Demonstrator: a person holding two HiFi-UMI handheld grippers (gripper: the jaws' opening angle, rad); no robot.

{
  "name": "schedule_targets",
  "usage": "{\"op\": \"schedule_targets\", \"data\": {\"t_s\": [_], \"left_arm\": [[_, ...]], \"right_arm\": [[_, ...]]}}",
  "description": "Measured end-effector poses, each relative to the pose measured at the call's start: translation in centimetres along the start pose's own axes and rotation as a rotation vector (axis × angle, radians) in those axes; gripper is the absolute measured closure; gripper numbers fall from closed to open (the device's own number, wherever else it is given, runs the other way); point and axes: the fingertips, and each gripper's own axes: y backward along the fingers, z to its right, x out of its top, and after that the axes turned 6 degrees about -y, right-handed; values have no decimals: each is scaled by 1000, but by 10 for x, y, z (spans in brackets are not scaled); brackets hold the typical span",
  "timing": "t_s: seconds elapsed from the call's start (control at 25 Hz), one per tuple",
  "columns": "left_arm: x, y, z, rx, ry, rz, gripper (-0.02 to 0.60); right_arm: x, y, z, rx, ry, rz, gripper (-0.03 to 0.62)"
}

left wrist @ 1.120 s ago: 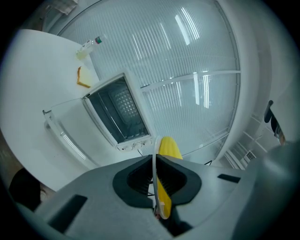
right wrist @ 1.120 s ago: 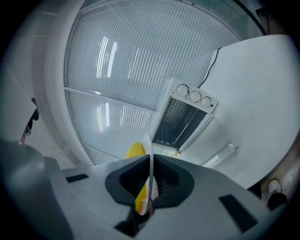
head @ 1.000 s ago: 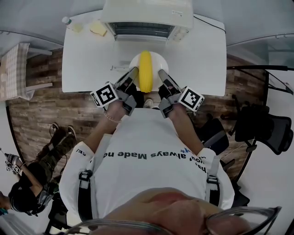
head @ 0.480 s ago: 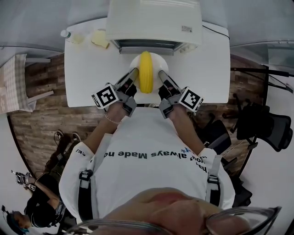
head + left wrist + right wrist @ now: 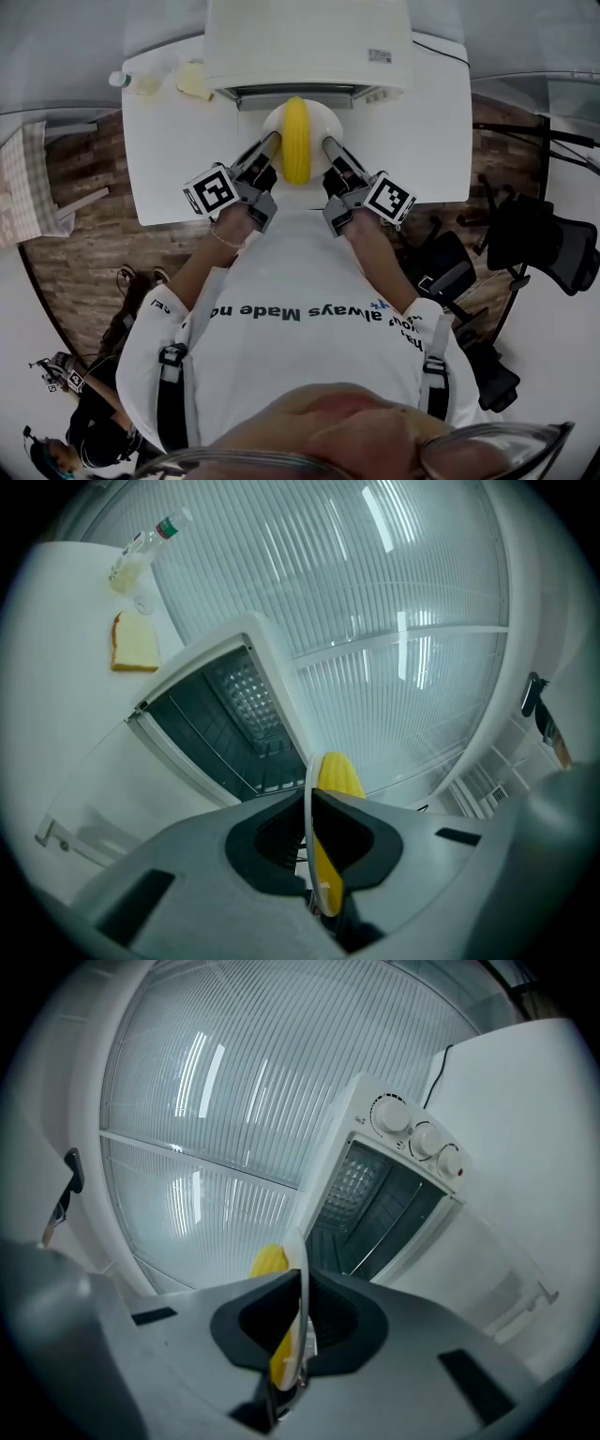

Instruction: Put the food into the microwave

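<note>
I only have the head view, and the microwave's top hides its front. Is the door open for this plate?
Observer: Yes. In the left gripper view the door hangs down open, and the dark inside of the microwave faces the grippers.
Operator: Do both grippers have hold of the plate?
Observer: Yes. The left gripper and the right gripper are each shut on the plate rim, on opposite sides of the corn.
</note>
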Motion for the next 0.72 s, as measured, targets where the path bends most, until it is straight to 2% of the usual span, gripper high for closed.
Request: {"op": "schedule_targets", "data": {"t_s": [0.4, 0.6, 0.72], "left_arm": [[-17, -15, 14, 14, -1, 50, 558], [-30, -22, 15, 38, 44, 68, 558], [-32, -27, 16, 29, 15, 66, 558]], "right_arm": [[21, 14, 5, 10, -6, -43, 568], [33, 21, 10, 13, 0, -60, 568], [36, 22, 13, 18, -8, -60, 568]]}}
